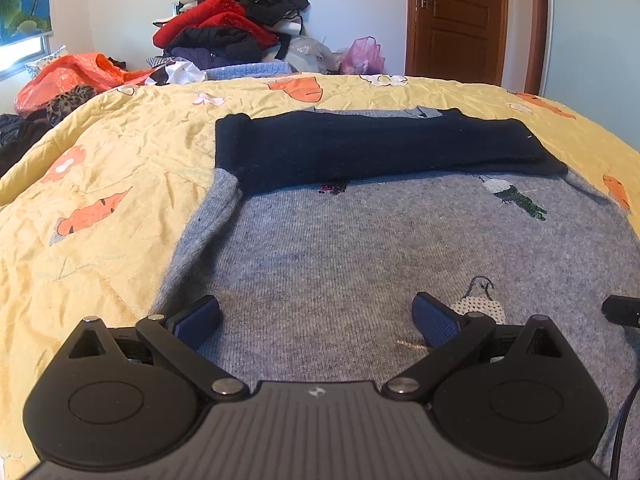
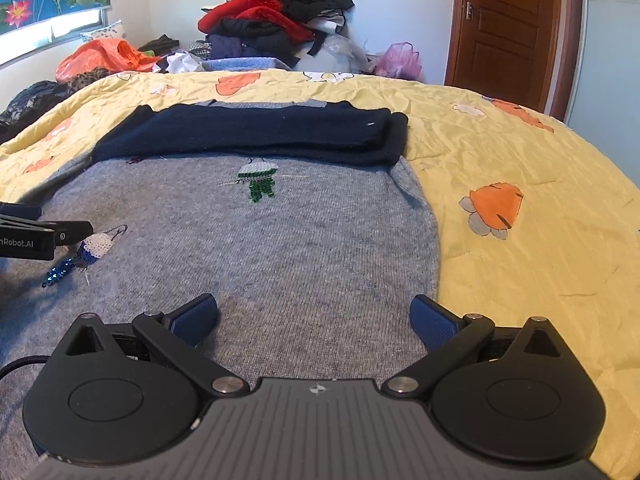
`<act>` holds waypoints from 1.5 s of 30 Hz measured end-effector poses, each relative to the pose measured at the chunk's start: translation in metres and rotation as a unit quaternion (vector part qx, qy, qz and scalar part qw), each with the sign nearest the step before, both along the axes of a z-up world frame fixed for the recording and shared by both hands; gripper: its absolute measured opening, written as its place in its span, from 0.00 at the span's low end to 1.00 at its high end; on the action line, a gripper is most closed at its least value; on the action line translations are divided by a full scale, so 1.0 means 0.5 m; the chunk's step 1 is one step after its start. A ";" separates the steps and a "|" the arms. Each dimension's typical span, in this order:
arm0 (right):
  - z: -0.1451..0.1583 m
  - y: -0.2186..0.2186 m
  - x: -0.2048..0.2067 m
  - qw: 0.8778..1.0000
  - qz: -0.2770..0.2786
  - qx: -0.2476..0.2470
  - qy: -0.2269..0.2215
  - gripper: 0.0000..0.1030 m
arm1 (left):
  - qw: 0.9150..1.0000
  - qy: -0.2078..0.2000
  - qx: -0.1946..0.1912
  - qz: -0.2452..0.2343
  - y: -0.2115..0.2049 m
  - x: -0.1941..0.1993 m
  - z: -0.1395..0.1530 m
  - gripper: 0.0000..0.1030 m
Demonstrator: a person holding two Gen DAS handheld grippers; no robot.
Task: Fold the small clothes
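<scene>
2 grippers are hovering low over the grey sweater (image 1: 340,264) that we are folding, and it is lying flat on the yellow quilt (image 1: 92,208). We are holding the left gripper (image 1: 316,320) with its blue pads spread wide, pinching nothing, above the sweater's left part. The right gripper (image 2: 314,318) is likewise gaping over the right part, near the hem edge. Both navy sleeves (image 2: 256,132) are lying folded across the chest. Behind the bed, a clothes pile (image 1: 236,20) is sitting.
</scene>
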State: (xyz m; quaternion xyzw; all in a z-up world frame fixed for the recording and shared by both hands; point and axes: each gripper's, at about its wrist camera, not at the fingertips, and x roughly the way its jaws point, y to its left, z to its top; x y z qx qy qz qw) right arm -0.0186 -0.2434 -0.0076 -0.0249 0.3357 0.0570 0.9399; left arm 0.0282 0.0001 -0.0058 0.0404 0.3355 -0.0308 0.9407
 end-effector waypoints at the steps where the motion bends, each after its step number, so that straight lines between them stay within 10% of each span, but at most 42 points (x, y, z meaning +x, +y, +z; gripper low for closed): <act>1: 0.000 0.001 0.000 1.000 0.000 -0.002 0.000 1.00 | 1.000 0.000 0.006 -0.002 -0.002 -0.005 0.002 1.00; 6: 0.000 0.003 -0.001 1.000 0.001 -0.003 -0.001 1.00 | 0.999 0.019 0.037 -0.012 -0.017 -0.066 0.016 1.00; 15: 0.005 0.008 -0.013 1.000 -0.001 -0.008 0.006 1.00 | 0.974 -0.082 0.203 -0.054 -0.064 -0.213 -0.005 1.00; 31: 0.022 0.018 -0.117 0.998 0.056 -0.007 0.040 1.00 | 0.996 0.026 0.069 -0.053 -0.018 -0.224 0.024 1.00; 45: 0.051 0.019 -0.239 0.980 0.172 -0.039 0.088 0.98 | 0.994 0.015 0.079 -0.078 0.026 -0.350 0.039 1.00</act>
